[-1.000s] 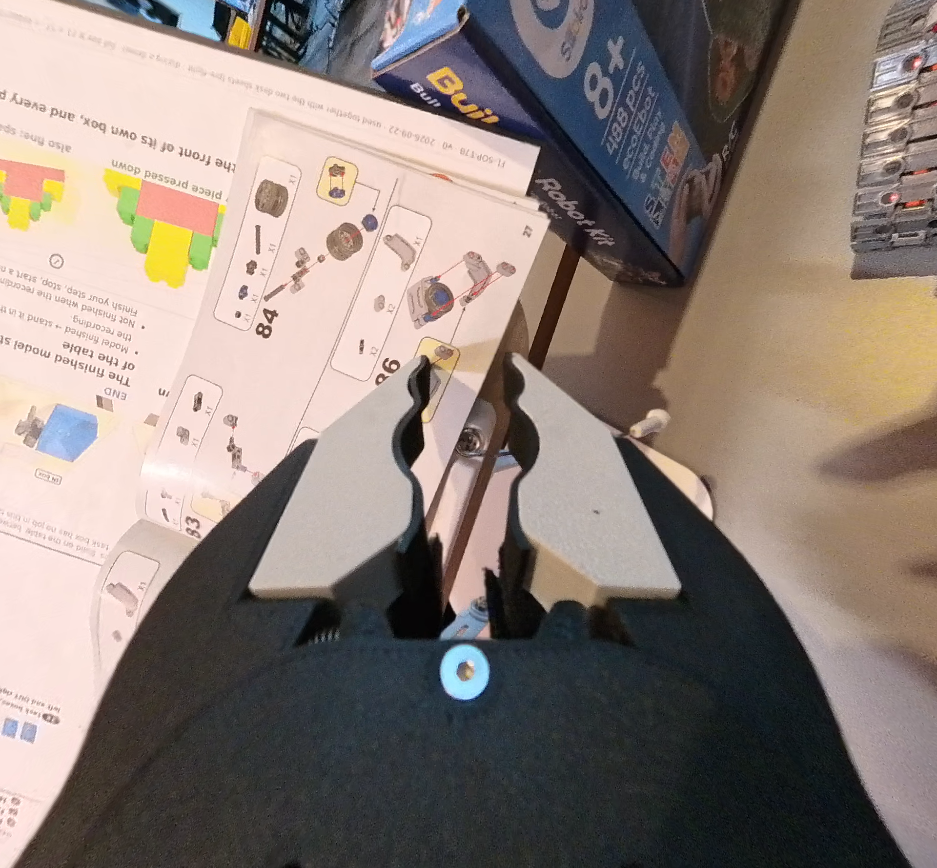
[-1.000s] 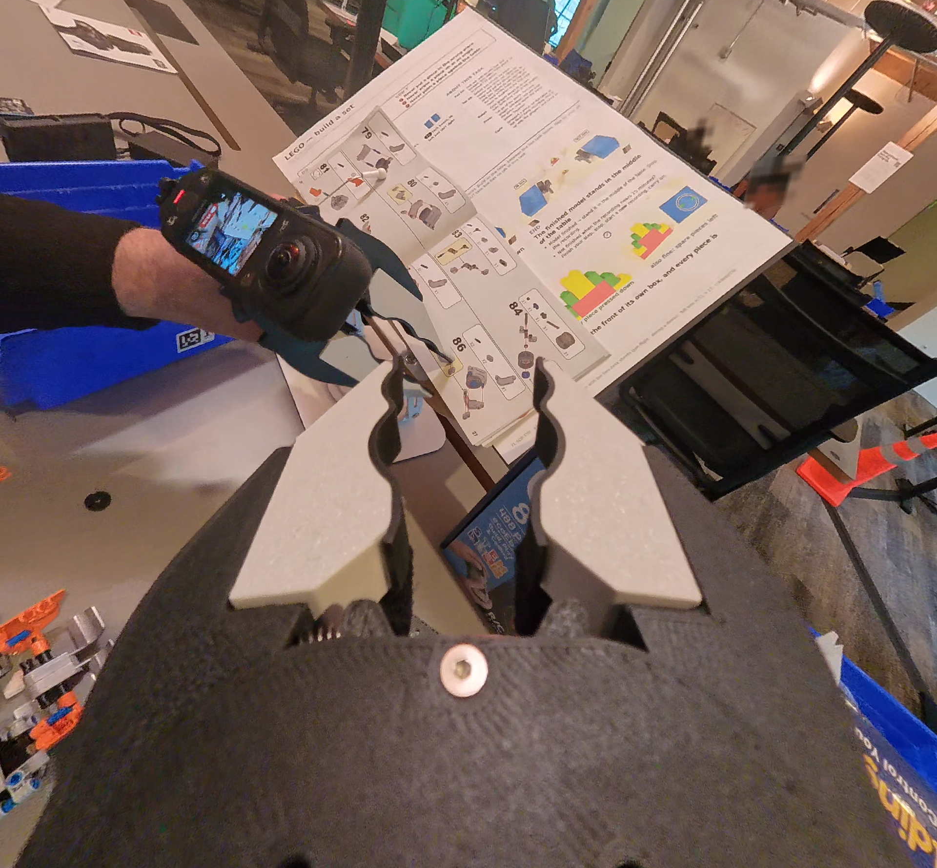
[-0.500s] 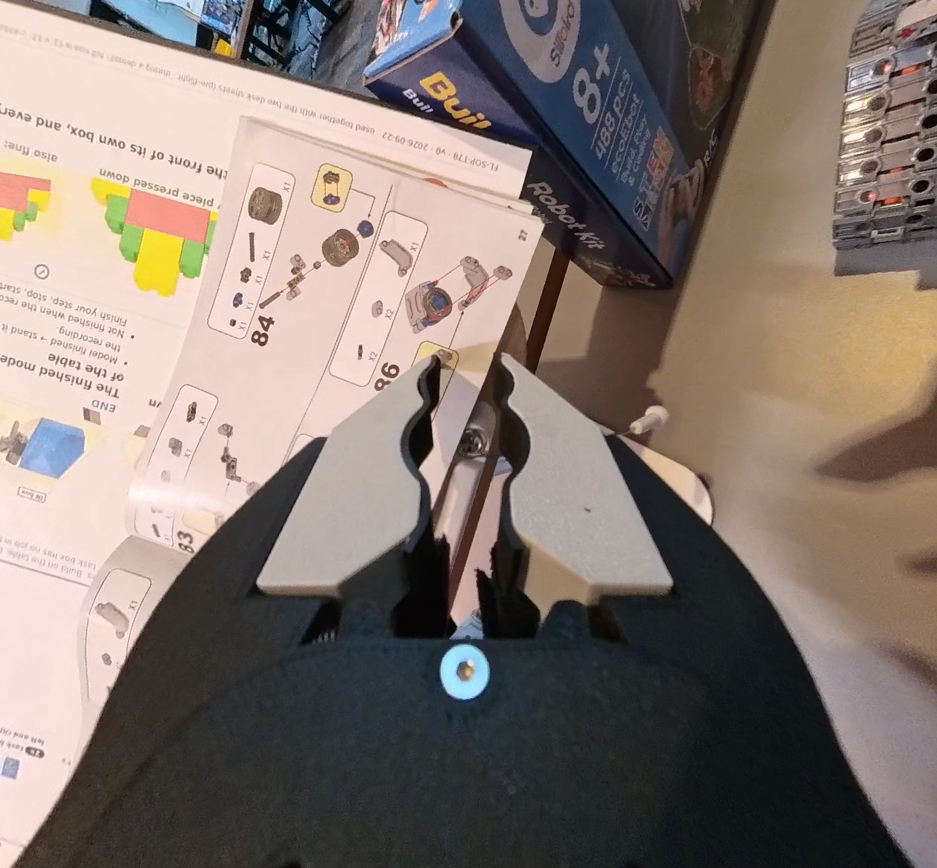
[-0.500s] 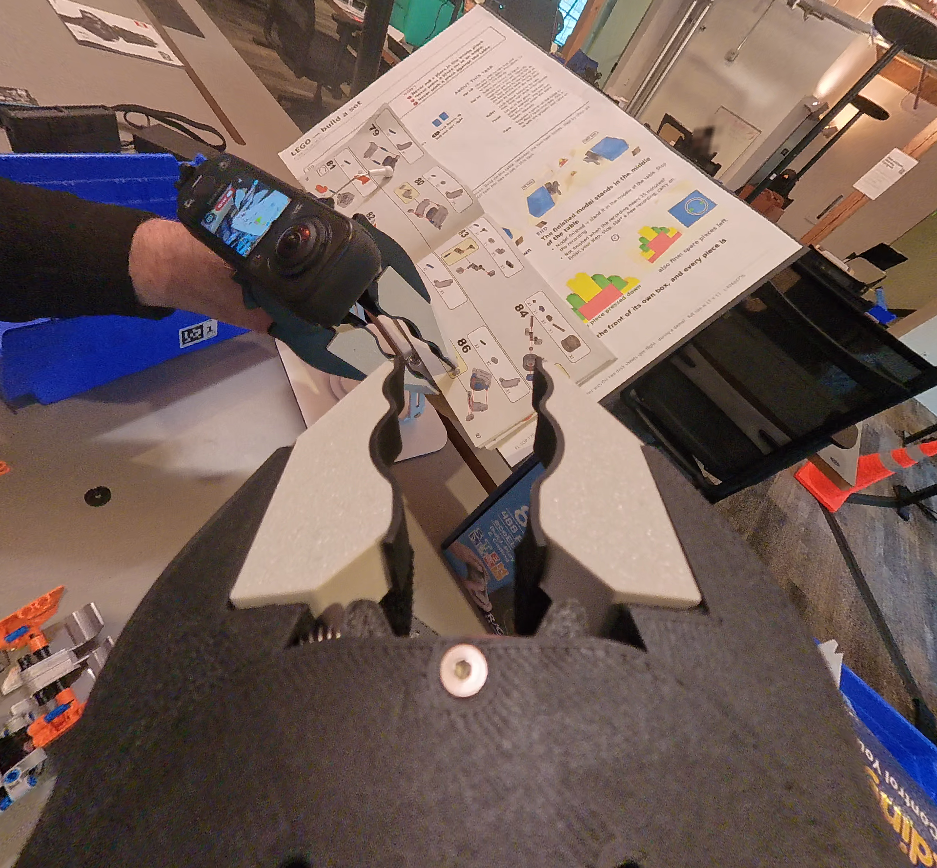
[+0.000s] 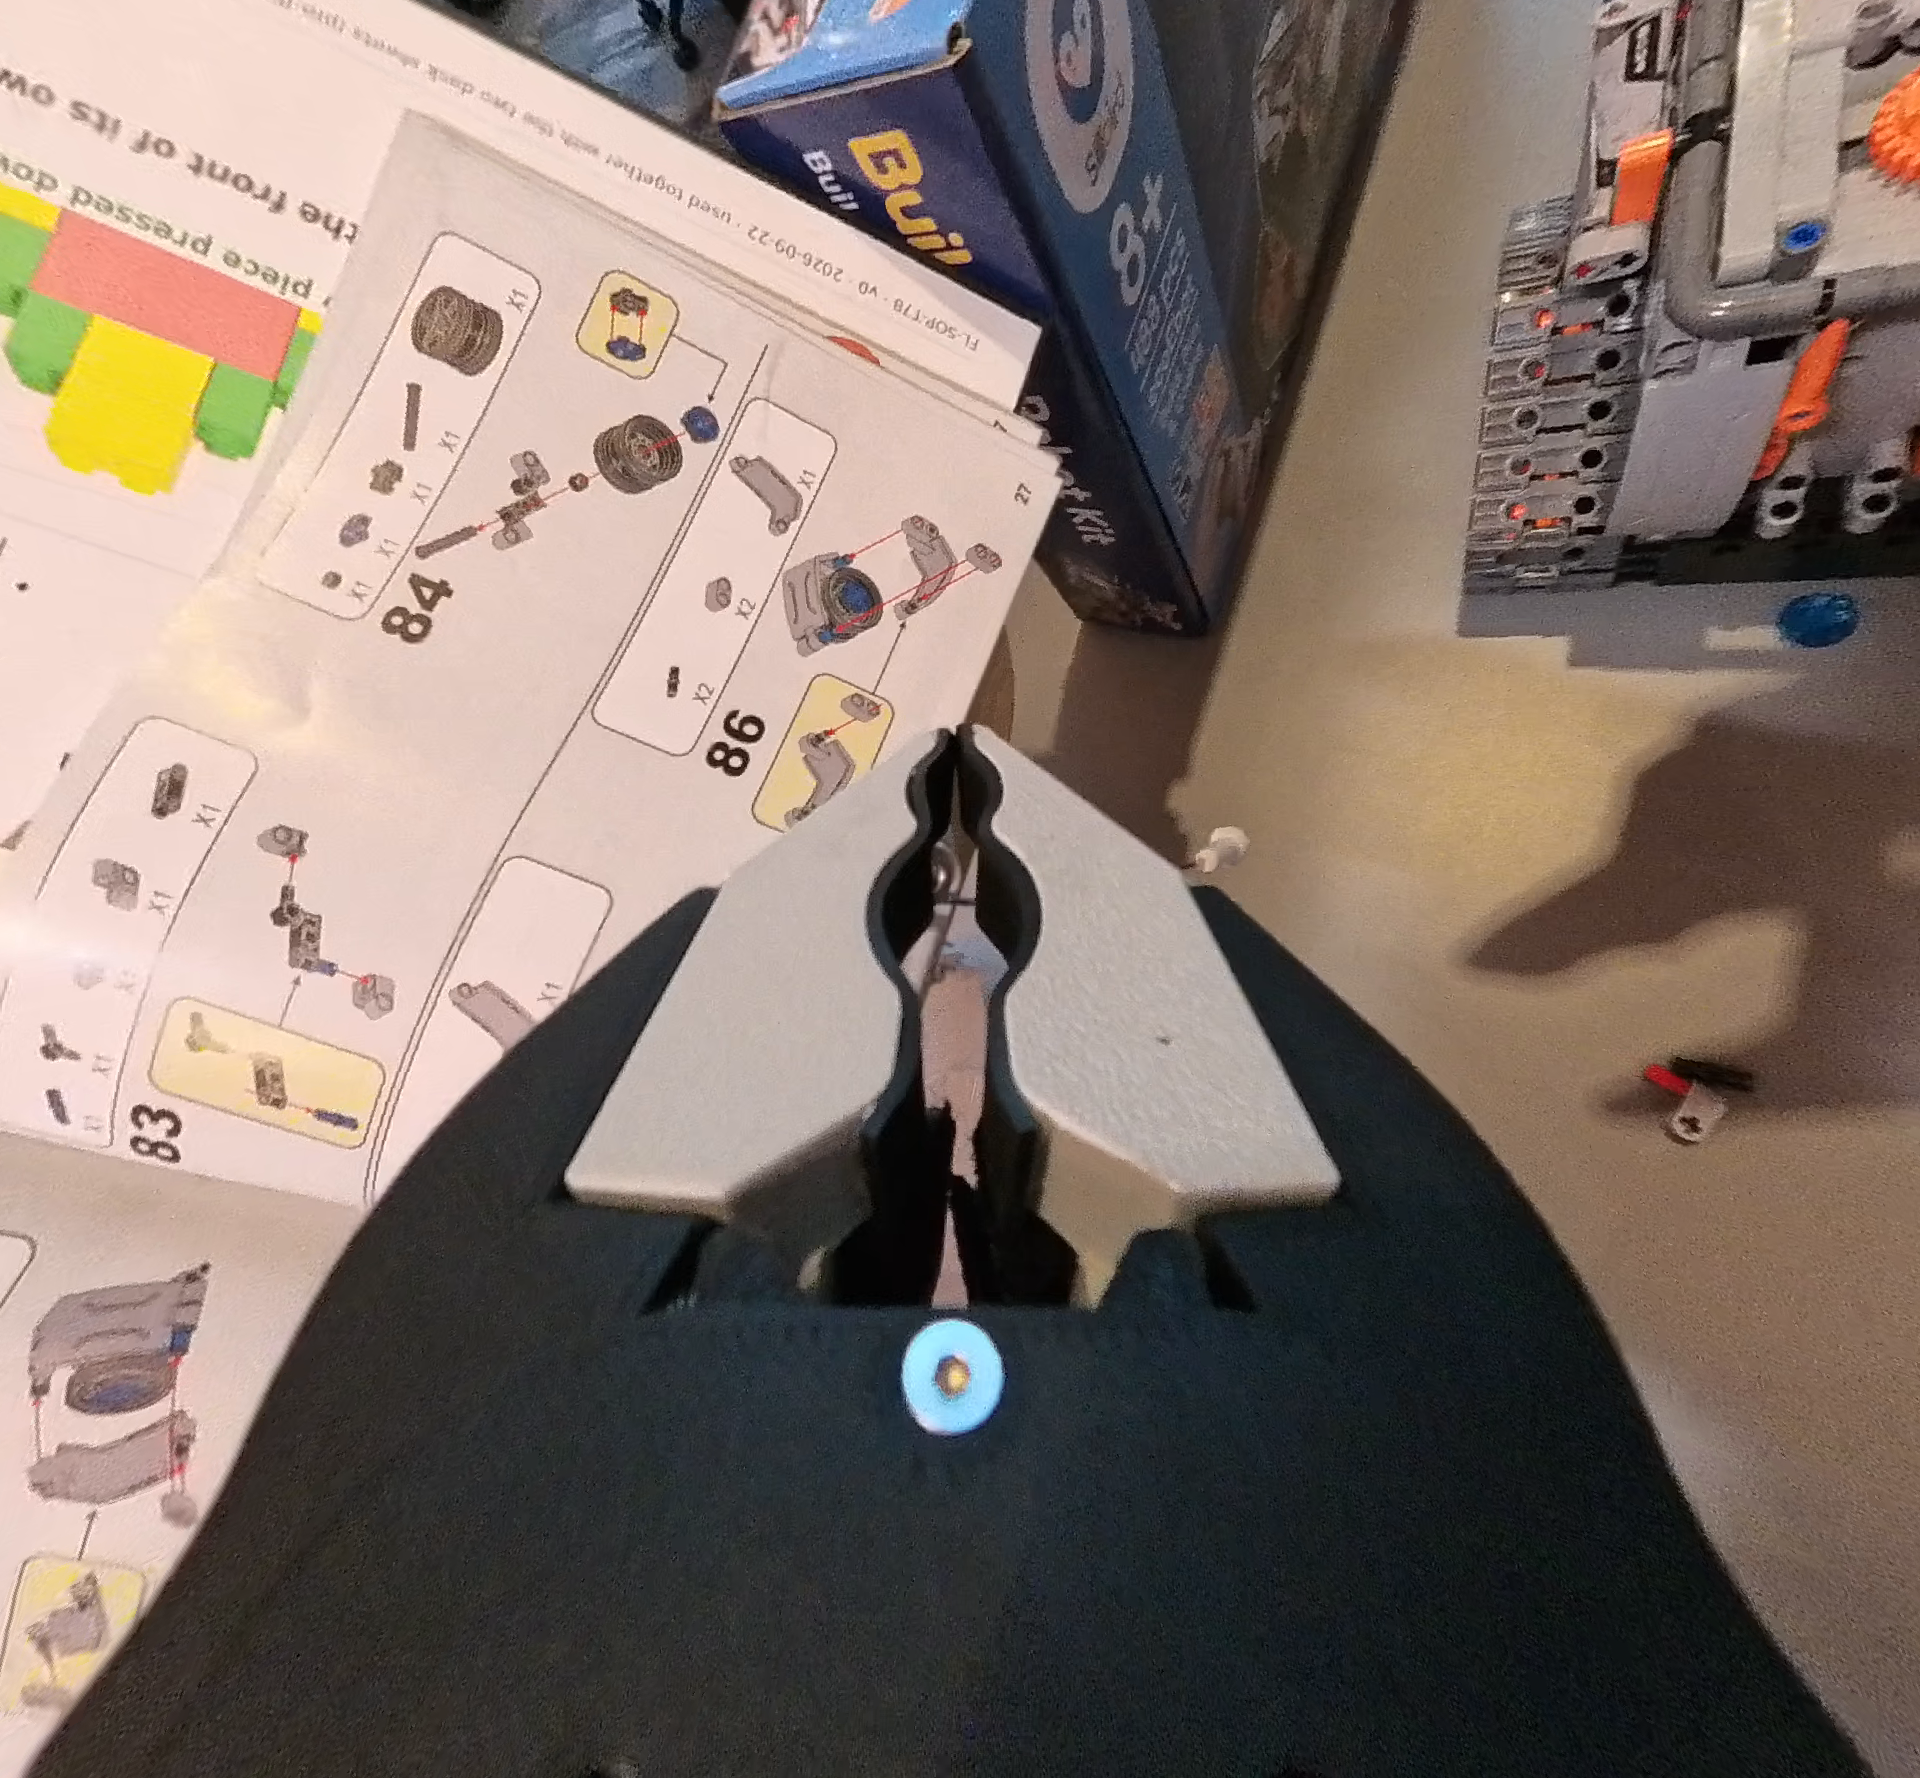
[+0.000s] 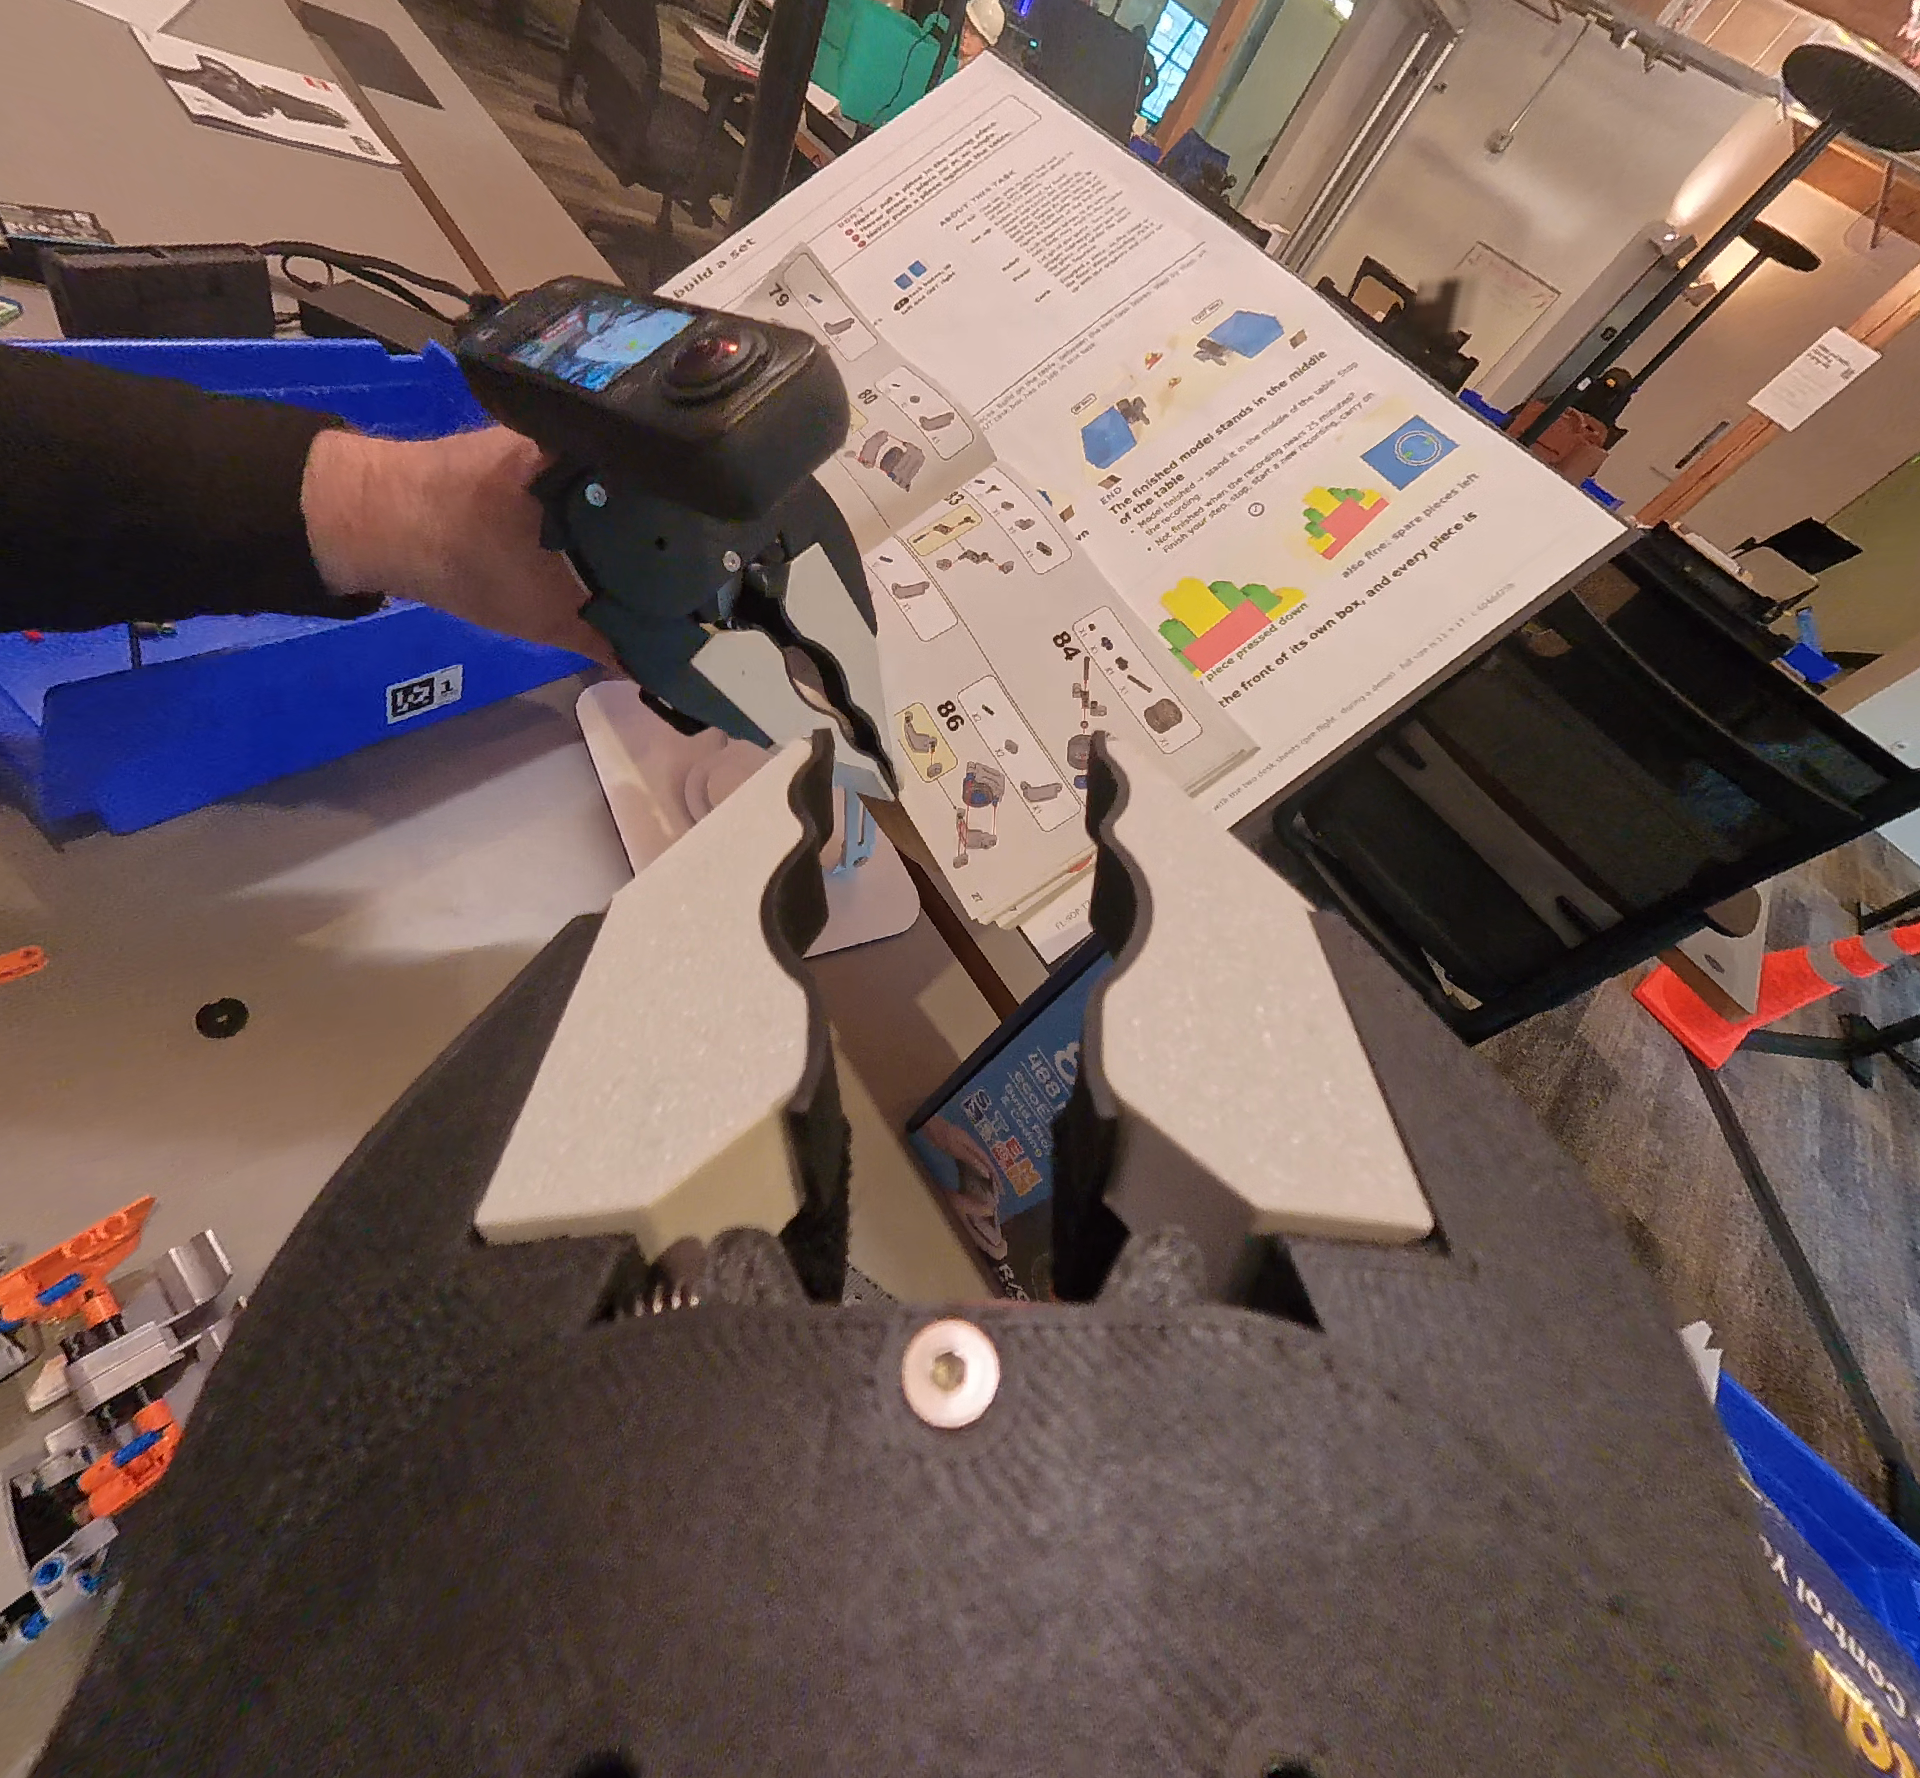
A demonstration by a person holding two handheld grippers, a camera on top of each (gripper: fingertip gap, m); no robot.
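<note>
Left gripper (image 5: 954,752), a second ago parted, now has its tips pressed together beside the instruction booklet (image 5: 582,585), apparently pinching a thin pale piece (image 5: 951,1042). Right gripper (image 6: 951,772) remains wide apart and empty, short of the booklet.

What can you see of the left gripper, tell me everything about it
The left gripper has two pale grey, wavy-edged fingers on a black body with one silver screw. Its fingertips meet, and a small pale piece sits pinched deeper between the fingers. A hand holds it beside the instruction booklet, with a black camera mounted on top.
</note>
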